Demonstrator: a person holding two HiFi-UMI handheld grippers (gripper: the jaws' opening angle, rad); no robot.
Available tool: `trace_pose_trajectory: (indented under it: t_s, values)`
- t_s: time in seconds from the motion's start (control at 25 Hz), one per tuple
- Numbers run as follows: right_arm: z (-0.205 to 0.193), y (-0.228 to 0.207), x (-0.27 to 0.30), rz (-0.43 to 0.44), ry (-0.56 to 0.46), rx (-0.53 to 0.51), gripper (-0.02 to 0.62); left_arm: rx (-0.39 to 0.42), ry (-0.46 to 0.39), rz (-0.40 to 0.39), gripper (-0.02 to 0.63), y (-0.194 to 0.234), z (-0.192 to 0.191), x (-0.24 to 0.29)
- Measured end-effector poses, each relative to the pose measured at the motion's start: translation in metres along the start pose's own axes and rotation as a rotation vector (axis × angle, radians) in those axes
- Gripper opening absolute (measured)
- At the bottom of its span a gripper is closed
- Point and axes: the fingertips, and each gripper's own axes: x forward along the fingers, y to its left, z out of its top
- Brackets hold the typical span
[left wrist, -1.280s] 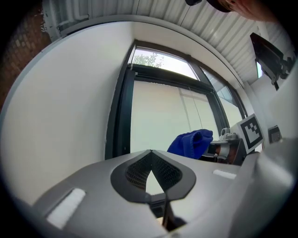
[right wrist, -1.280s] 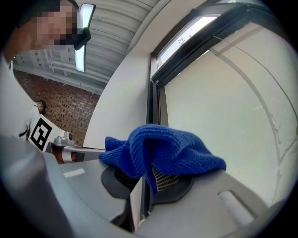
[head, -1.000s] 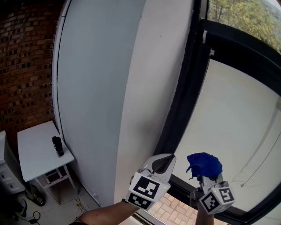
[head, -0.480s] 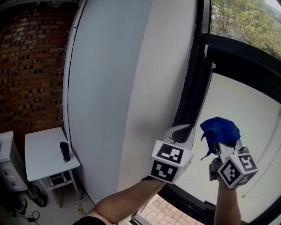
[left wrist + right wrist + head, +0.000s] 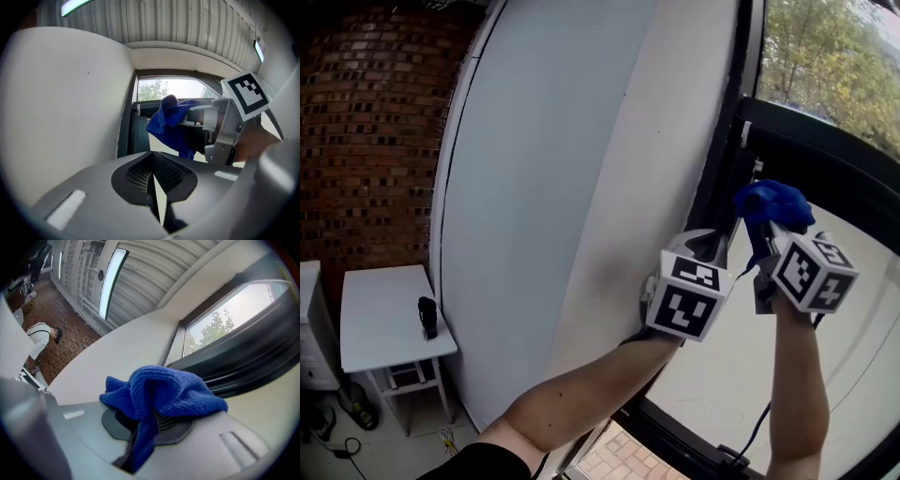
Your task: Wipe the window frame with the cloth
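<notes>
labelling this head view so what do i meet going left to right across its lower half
small white table → white wall → left gripper → blue cloth, held in the right gripper

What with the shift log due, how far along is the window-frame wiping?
Done: the blue cloth is clamped in the right gripper and held up by the dark window frame. In hand: getting it onto the frame; whether it touches cannot be told. The left gripper, shut and empty, hangs beside. Left: the wiping itself, since no wiped stretch shows.
</notes>
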Motion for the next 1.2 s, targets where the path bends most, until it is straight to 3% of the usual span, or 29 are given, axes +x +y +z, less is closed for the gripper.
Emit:
trace_pose_trajectory:
  t_s: [0.24, 0.52, 0.8, 1.0, 1.2]
  values:
    - [0.013, -0.010, 0.055, -0.021, -0.034, -0.011, 0.055, 0.012, -0.011, -0.004, -0.006, 0.018, 0.014, 0.017]
    - [0.038, -0.016, 0.081, -0.076, -0.076, -0.071, 0.055, 0.041, -0.018, -0.019, -0.008, 0.023, 0.019, 0.022]
    - [0.057, -0.022, 0.107, -0.125, -0.073, -0.054, 0.055, 0.079, -0.016, -0.012, -0.006, 0.029, 0.012, 0.025]
    - [0.059, -0.019, 0.109, -0.162, -0.061, -0.096, 0.054, -0.022, -0.058, -0.065, -0.008, 0.021, 0.011, 0.013]
    - [0.055, -0.022, 0.112, -0.155, -0.055, -0.088, 0.052, 0.064, -0.052, -0.047, -0.008, 0.017, 0.007, 0.018]
